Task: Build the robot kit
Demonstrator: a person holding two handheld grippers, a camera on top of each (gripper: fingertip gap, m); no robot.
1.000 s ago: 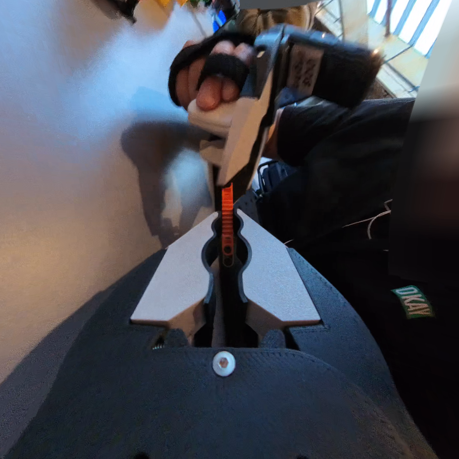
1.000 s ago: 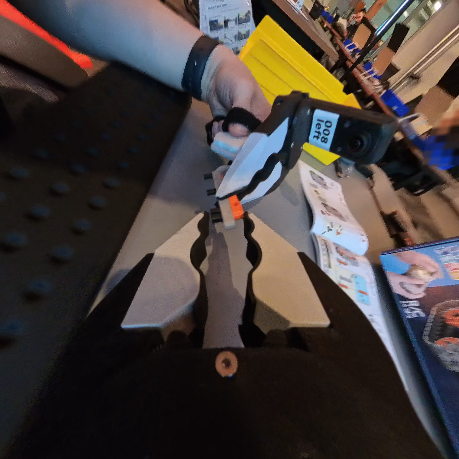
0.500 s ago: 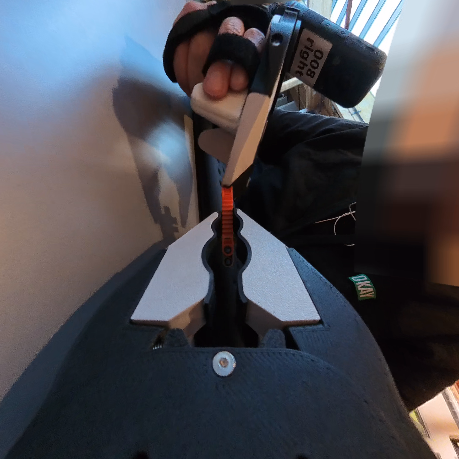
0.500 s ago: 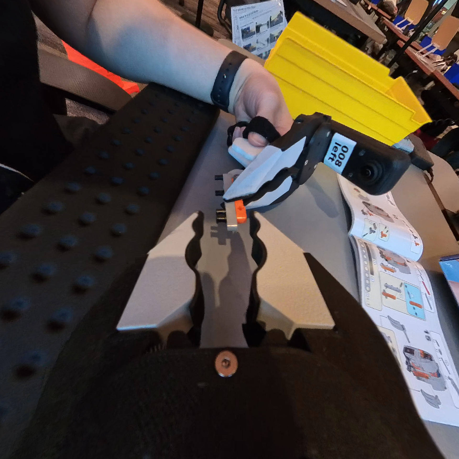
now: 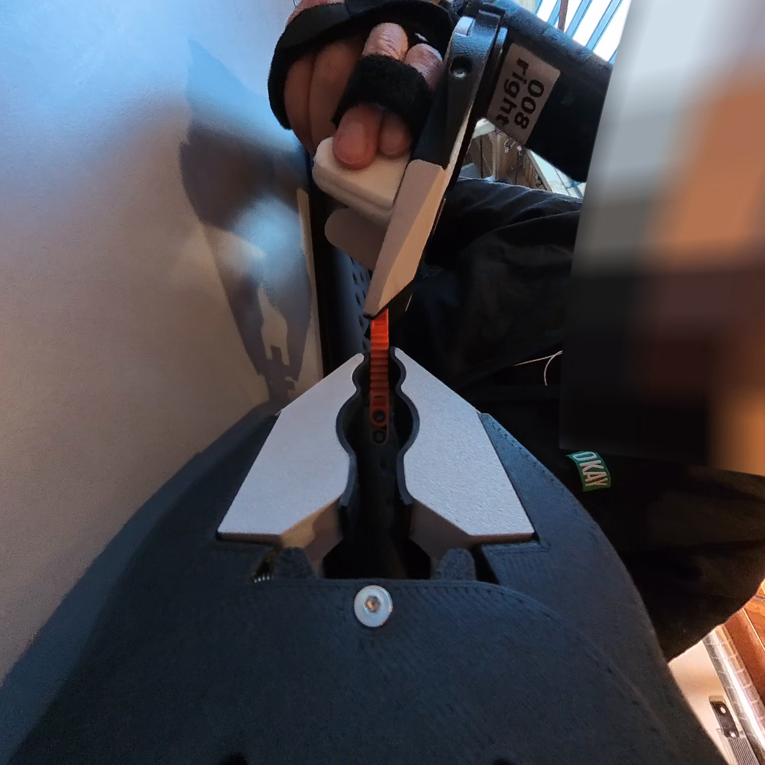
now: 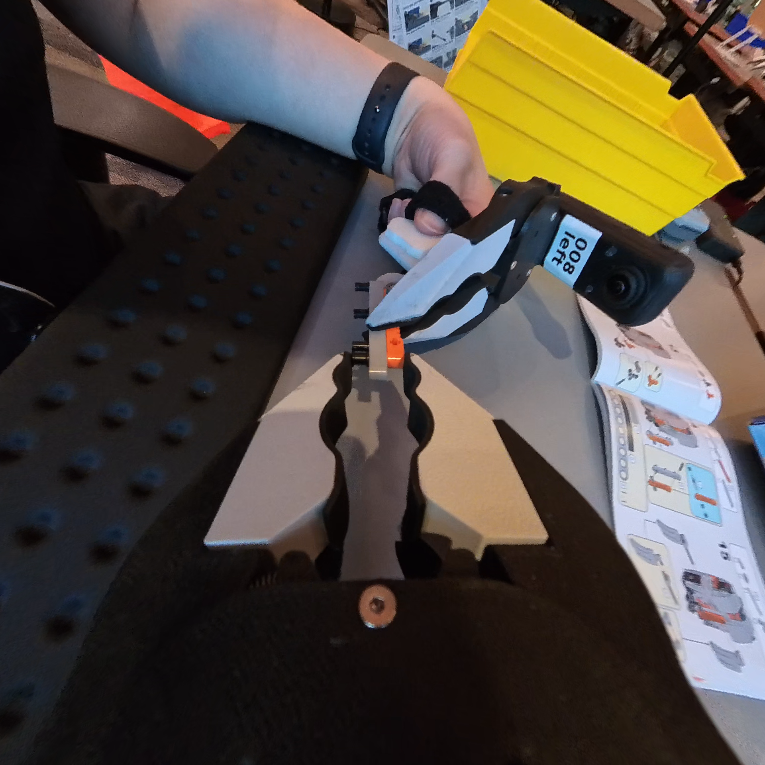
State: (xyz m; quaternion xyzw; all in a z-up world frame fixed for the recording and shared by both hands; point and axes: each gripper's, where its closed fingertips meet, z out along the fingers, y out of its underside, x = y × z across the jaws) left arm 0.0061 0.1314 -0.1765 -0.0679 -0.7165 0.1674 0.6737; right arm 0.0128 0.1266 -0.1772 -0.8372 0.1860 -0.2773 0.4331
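Two tongs meet over one small assembly of building-toy parts. The left tongs [image 5: 377,356] are pressed onto a single orange beam [image 5: 379,364], ribbed along its edge with round holes, which sits edge-on between the pale, matte fingertips. In the right wrist view the same orange beam [image 6: 393,347] lies against one flat grey beam [image 6: 377,352], from which three black pins [image 6: 359,350] stick out sideways. The right tongs [image 6: 376,364] stand apart on either side of this assembly's near end; whether their scalloped fingers touch it, I cannot tell.

Each tool is black with a woven-looking textured shell, one silver screw and one white label bearing printed characters. Left of the right tongs lies a black studded mat [image 6: 136,372]; to the right, one open instruction booklet [image 6: 679,509] on the grey bench [image 6: 517,372]. Beyond the left tongs [image 6: 389,327] stands one yellow plastic bin [image 6: 579,124]. The hand [image 6: 439,165] wears a black wristband [image 6: 378,118].
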